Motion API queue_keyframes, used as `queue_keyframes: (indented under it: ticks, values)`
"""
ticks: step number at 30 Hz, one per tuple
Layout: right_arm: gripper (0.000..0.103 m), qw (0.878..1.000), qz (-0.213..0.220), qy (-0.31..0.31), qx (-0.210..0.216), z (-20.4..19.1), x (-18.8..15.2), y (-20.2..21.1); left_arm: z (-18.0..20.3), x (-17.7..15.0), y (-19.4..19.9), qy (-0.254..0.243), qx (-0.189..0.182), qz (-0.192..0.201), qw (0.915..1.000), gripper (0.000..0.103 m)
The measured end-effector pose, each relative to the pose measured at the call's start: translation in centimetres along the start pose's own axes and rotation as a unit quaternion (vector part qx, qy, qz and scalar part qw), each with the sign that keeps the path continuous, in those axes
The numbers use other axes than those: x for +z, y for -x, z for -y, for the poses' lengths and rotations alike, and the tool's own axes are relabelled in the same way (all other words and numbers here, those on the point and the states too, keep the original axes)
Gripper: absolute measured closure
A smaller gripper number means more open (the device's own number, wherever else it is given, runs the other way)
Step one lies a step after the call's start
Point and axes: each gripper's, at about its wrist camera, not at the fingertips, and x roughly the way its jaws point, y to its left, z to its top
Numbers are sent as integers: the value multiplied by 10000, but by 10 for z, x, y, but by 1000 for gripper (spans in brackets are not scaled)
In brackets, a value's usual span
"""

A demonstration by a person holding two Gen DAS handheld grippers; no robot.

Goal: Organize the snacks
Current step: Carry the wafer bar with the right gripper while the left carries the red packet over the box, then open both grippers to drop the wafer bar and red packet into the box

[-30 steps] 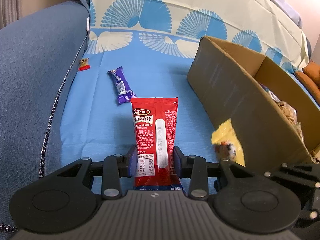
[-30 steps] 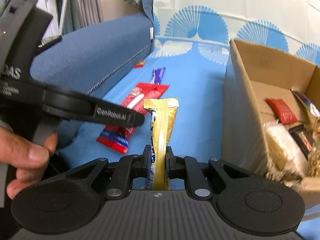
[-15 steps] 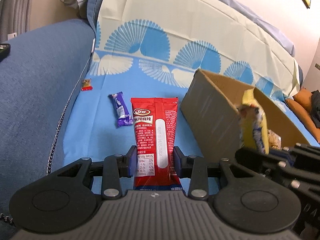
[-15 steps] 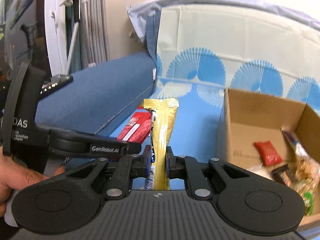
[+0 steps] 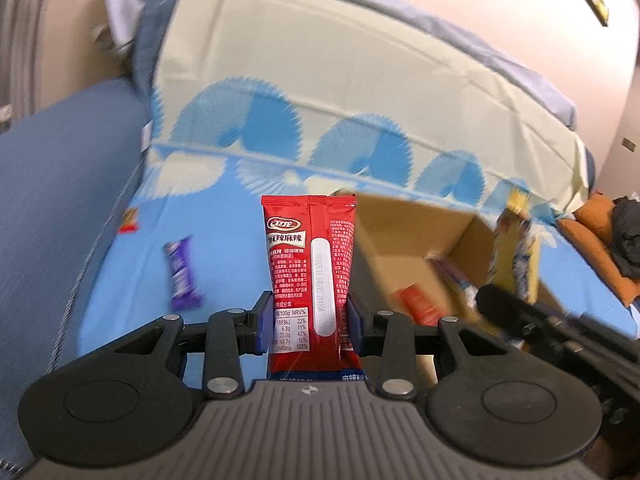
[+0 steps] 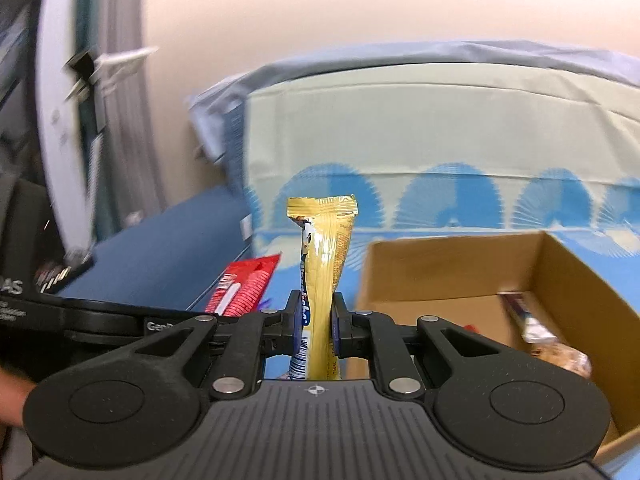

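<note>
My left gripper (image 5: 308, 320) is shut on a red snack packet (image 5: 310, 264) and holds it upright in the air above the blue sofa cover. My right gripper (image 6: 316, 322) is shut on a yellow snack packet (image 6: 324, 256), held upright near the left rim of the open cardboard box (image 6: 568, 264). The box (image 5: 404, 240) holds several snacks. The yellow packet (image 5: 514, 248) shows over the box in the left wrist view. The red packet (image 6: 244, 284) shows at the left in the right wrist view.
A purple bar (image 5: 182, 276) and a small red sweet (image 5: 129, 220) lie on the sofa cover left of the box. The blue sofa arm (image 5: 60, 184) rises at the left. The backrest cover (image 5: 320, 80) stands behind. An orange cushion (image 5: 592, 228) lies at the right.
Both grippers have risen with their packets. The yellow packet has moved from beside the box up over its rim. The box interior has come into view from the left wrist.
</note>
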Motion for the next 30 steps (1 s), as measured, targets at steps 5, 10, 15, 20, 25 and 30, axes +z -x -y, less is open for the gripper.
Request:
queue_keyframes:
  ticks: [5, 10, 15, 20, 25, 30]
  values:
    - [89, 9967, 226, -565, -531, 38, 7, 4, 55, 23, -8, -224, -308, 121, 9992, 62]
    - [89, 9861, 257, -1162, -1162, 81, 8, 5, 109, 39, -17, -478, -638, 233, 9965, 62]
    - [89, 9761, 324, -1488, -1553, 109, 7, 3, 147, 50, -26, -549, -875, 318, 9941, 62]
    - [77, 9727, 316, -1488, -1752, 117, 4, 2, 172, 57, -32, -697, -1099, 228, 9912, 49]
    - [24, 9643, 335, -1404, -2220, 118, 0, 4, 175, 48, -24, -1028, -994, 581, 9880, 23]
    - [25, 9659, 282, -1216, -2269, 113, -6, 0, 138, 24, -8, -1082, -896, 714, 9875, 28]
